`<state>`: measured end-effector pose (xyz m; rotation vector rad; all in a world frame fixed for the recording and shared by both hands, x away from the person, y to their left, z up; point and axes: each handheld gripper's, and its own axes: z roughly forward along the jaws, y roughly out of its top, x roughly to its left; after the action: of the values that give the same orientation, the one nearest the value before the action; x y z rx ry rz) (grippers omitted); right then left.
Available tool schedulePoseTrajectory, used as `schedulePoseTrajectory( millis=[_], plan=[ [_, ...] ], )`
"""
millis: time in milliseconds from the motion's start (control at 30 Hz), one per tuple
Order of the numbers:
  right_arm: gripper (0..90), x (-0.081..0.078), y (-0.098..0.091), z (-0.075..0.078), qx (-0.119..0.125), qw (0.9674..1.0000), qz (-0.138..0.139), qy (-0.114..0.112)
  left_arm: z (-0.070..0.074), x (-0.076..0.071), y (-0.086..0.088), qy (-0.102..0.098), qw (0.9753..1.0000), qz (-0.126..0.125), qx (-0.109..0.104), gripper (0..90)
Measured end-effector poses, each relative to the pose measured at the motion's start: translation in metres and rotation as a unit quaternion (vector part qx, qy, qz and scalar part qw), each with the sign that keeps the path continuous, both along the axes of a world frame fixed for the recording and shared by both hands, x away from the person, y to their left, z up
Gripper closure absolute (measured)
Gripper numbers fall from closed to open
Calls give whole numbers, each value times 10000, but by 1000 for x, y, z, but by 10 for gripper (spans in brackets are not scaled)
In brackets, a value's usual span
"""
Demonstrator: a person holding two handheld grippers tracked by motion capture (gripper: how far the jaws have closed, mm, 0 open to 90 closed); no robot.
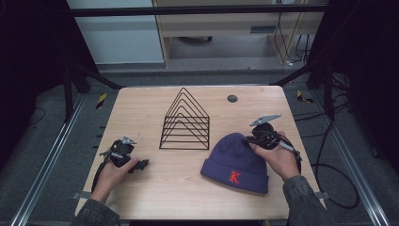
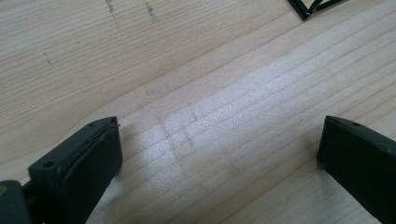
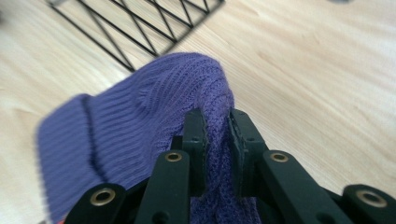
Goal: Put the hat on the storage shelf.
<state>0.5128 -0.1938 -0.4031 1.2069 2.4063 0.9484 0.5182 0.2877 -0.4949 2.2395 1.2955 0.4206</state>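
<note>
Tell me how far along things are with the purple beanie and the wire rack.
Done: the right gripper has shut on the top of the purple beanie, knit pinched between its jaws. In hand: the crown looks lifted while the cuff with the red K rests on the table. Left: probably carrying it to the black wire rack, which stands bare. The left gripper is open over bare wood.

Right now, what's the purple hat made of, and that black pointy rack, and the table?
The purple hat looks like soft knitted yarn, ribbed all over. The black rack seems thin metal wire with a dark coating, though that is a guess. The table looks like pale wood, with grain lines and a slight sheen.
</note>
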Motion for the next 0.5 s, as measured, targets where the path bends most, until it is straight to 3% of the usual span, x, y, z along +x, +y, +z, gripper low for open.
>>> schedulePoseTrajectory(
  millis=[100,133,267,400,467,500],
  plan=[
    [787,-13,3,19,40,9994,242,-259,0,0,0,9,10000,-23,-6,1],
    [787,-13,3,19,40,9994,242,-259,1,0,0,20,10000,-44,10,1],
    [788,-23,7,39,153,9979,418,-462,5,-1,1,-39,9997,-77,-228,37],
    [792,-31,12,67,74,9946,630,-827,9,-3,0,-150,9993,-181,-298,34],
    [792,-31,13,71,79,9940,645,-879,11,-4,-1,-201,9990,-217,-339,36],
    [793,-30,13,81,77,9929,667,-982,12,-5,-1,-218,9987,-250,-381,37]
  ],
)
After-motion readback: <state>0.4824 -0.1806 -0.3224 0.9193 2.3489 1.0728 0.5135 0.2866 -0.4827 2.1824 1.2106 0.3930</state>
